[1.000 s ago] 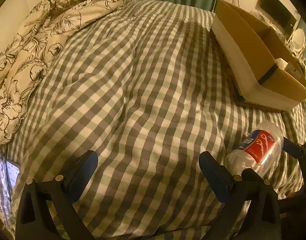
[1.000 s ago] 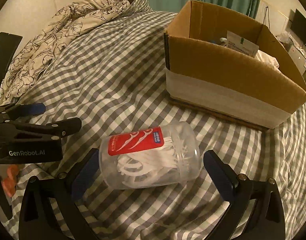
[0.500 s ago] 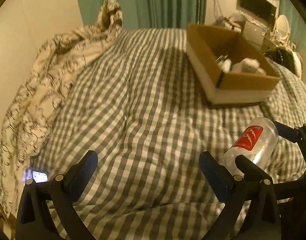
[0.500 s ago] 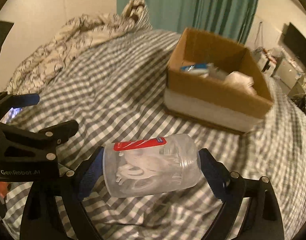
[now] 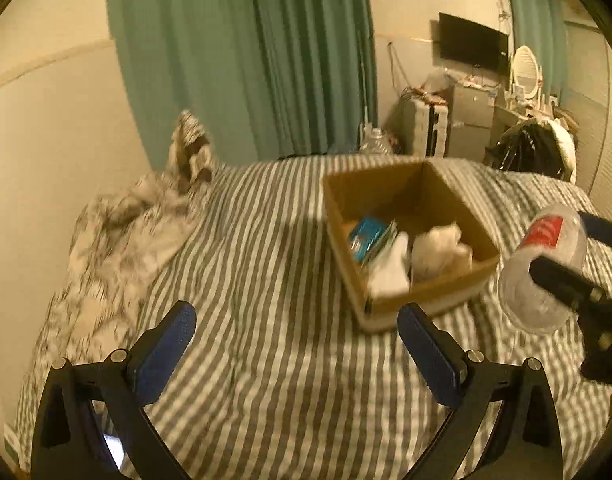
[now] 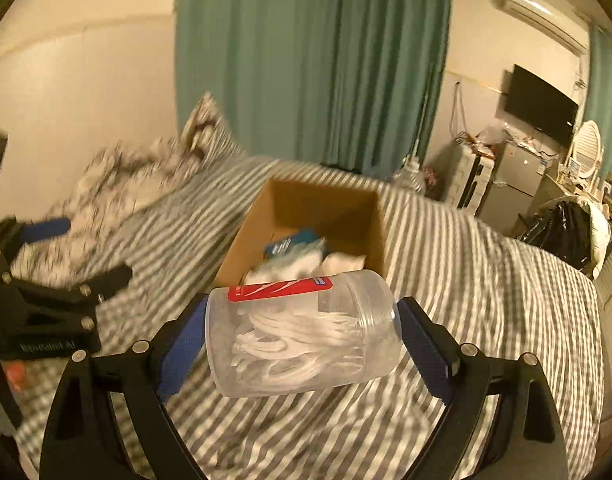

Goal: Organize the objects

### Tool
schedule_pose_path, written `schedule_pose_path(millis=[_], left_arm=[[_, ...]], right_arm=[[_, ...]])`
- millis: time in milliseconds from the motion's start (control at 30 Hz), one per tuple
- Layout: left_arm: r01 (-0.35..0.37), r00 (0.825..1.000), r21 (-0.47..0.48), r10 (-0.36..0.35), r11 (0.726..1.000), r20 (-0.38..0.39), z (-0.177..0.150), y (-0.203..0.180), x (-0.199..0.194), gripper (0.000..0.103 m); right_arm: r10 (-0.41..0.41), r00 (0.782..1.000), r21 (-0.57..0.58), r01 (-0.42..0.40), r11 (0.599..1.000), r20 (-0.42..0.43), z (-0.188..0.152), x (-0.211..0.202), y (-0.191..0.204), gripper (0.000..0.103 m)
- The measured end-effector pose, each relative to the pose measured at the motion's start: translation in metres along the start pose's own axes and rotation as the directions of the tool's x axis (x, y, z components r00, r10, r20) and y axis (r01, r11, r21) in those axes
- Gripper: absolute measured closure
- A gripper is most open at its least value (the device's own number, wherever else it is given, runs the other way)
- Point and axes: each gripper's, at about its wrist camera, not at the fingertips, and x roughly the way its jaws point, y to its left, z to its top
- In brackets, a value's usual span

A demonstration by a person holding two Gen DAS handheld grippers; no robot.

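Observation:
My right gripper (image 6: pixel 301 332) is shut on a clear plastic jar (image 6: pixel 301 332) with a red label, full of white floss picks, and holds it on its side in the air above the bed. The jar (image 5: pixel 542 272) also shows in the left wrist view at the right, clamped by the right gripper's fingers (image 5: pixel 562 284). An open cardboard box (image 6: pixel 249 248) stands on the bed beyond the jar, holding a blue packet (image 5: pixel 368 236) and white items. The box (image 5: pixel 430 302) also shows in the left view. My left gripper (image 5: pixel 295 340) is open and empty above the bed.
The bed has a grey checked cover (image 5: pixel 265 320). A floral quilt (image 5: pixel 121 236) is bunched at the left. A phone (image 5: pixel 113 450) lies at the bed's lower left. Green curtains (image 5: pixel 245 60), a TV (image 5: pixel 472 46) and cluttered furniture stand beyond the bed.
Both grippers have risen and tilted up from the bed. The right gripper closed on the jar and lifted it off the cover. The box now lies further below and ahead.

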Motion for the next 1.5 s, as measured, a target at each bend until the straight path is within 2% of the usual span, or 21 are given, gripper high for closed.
schedule_pose_path(millis=[133, 267, 500, 667, 767, 900, 1133, 1333, 1500], left_arm=[[0.02, 1.0, 0.017, -0.021, 1.0, 0.023, 0.033, -0.014, 0.027, 0.0], [0.046, 0.999, 0.04, -0.047, 0.998, 0.015, 0.054, -0.027, 0.066, 0.0], [0.092, 0.995, 0.058, -0.09, 0.994, -0.031, 0.06, -0.044, 0.129, 0.0], [0.116, 0.992, 0.078, -0.113, 0.99, -0.05, 0.055, -0.051, 0.148, 0.0], [0.129, 0.991, 0.072, -0.125, 0.989, -0.055, 0.056, -0.051, 0.142, 0.0], [0.138, 0.99, 0.057, -0.137, 0.989, -0.015, 0.067, -0.05, 0.11, 0.0], [0.13, 0.981, 0.066, -0.138, 0.989, 0.138, 0.087, -0.049, 0.014, 0.0], [0.13, 0.958, 0.048, -0.138, 0.99, 0.251, 0.086, -0.044, -0.056, 0.0], [0.137, 0.945, 0.017, -0.136, 0.99, 0.296, 0.071, -0.04, -0.086, 0.0]], right_arm=[[0.018, 0.999, 0.041, -0.019, 0.999, 0.031, 0.034, 0.019, -0.019, 0.011], [0.026, 1.0, 0.067, -0.027, 0.997, 0.014, 0.06, 0.066, -0.032, 0.011], [0.043, 0.997, 0.144, -0.034, 0.989, -0.058, 0.063, 0.149, -0.052, 0.011], [0.059, 0.996, 0.172, -0.047, 0.984, -0.061, 0.056, 0.165, -0.058, 0.011], [0.022, 1.0, 0.16, -0.021, 0.987, -0.008, 0.059, 0.146, -0.061, 0.006], [0.009, 0.999, 0.179, -0.017, 0.984, 0.044, 0.071, 0.101, -0.072, 0.002], [-0.074, 0.989, 0.156, 0.054, 0.986, 0.127, 0.088, -0.004, -0.076, 0.0], [-0.092, 0.974, 0.095, 0.074, 0.993, 0.207, 0.074, -0.087, -0.068, 0.0], [-0.129, 0.965, 0.085, 0.112, 0.99, 0.228, 0.05, -0.131, -0.066, 0.0]])
